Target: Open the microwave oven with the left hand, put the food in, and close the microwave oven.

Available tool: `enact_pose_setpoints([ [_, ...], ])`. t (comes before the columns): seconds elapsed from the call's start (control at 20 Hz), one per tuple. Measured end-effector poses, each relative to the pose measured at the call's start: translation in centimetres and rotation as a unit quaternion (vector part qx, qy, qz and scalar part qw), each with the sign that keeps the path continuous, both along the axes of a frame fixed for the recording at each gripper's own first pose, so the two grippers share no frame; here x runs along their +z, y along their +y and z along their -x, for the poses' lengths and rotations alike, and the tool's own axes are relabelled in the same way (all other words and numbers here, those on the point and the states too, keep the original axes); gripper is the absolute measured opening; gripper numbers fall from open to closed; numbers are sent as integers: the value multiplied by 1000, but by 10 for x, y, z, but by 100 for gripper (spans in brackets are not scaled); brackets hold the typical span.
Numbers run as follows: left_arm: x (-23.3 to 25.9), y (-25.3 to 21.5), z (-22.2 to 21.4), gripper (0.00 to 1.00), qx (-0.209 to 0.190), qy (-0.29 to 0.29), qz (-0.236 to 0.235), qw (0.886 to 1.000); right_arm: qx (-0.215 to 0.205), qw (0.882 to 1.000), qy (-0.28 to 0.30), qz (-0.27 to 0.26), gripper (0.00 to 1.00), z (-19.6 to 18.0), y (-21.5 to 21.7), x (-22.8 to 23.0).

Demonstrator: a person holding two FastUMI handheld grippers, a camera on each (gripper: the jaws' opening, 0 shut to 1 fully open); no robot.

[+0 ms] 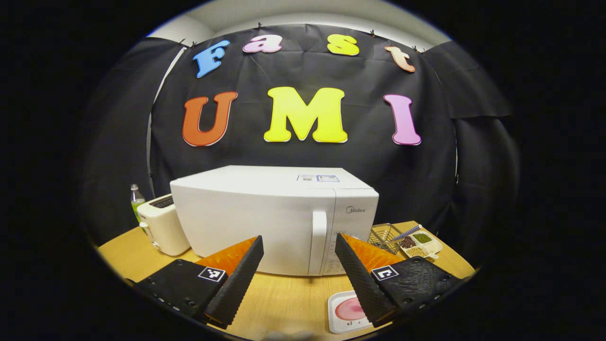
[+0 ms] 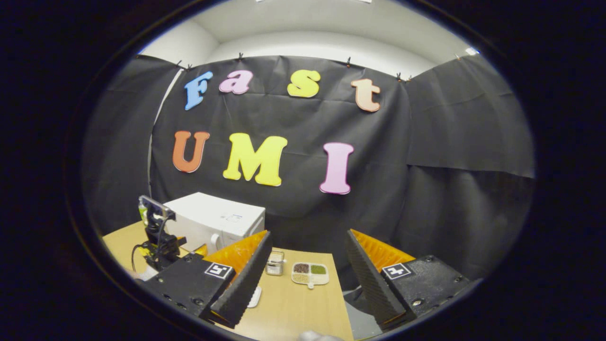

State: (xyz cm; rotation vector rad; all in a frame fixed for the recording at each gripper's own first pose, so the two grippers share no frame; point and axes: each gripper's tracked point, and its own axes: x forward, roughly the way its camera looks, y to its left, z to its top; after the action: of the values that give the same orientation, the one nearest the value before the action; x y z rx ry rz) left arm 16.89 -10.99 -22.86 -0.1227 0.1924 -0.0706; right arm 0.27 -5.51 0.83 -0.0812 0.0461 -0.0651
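The white microwave (image 1: 265, 213) stands on the wooden table (image 1: 284, 298) with its door shut; its vertical handle (image 1: 317, 241) is right of the door. My left gripper (image 1: 298, 279) is open a short way in front of the door and handle, holding nothing. The food, a pink round piece on a small white square plate (image 1: 348, 310), lies on the table beside the left gripper's right finger. In the right gripper view, my right gripper (image 2: 307, 279) is open and holds nothing, off to the right of the microwave (image 2: 218, 220). An edge of the plate (image 2: 255, 296) peeks out behind its left finger.
A white toaster (image 1: 163, 225) and a clear bottle (image 1: 136, 199) stand left of the microwave. To its right are a wire basket (image 1: 383, 234) and a divided tray of beans (image 1: 421, 245). The table's right edge (image 2: 343, 303) is close to the right gripper.
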Motion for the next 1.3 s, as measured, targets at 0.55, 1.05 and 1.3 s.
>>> enact_pose_setpoints([
  [0.55, -26, -29, -55, 88, -25, -11, -34, 999, -33, 999, 24, 4, 100, -5, -15, -11],
  [1.05, -32, -34, -63, 28, -43, 4, -25, 999, -41, 998, 38, -3, 99, 0, -18, -17],
  [1.3, -33, -34, -58, 17, -47, 8, -22, 999, -36, 999, 34, 5, 100, 7, -14, -11],
])
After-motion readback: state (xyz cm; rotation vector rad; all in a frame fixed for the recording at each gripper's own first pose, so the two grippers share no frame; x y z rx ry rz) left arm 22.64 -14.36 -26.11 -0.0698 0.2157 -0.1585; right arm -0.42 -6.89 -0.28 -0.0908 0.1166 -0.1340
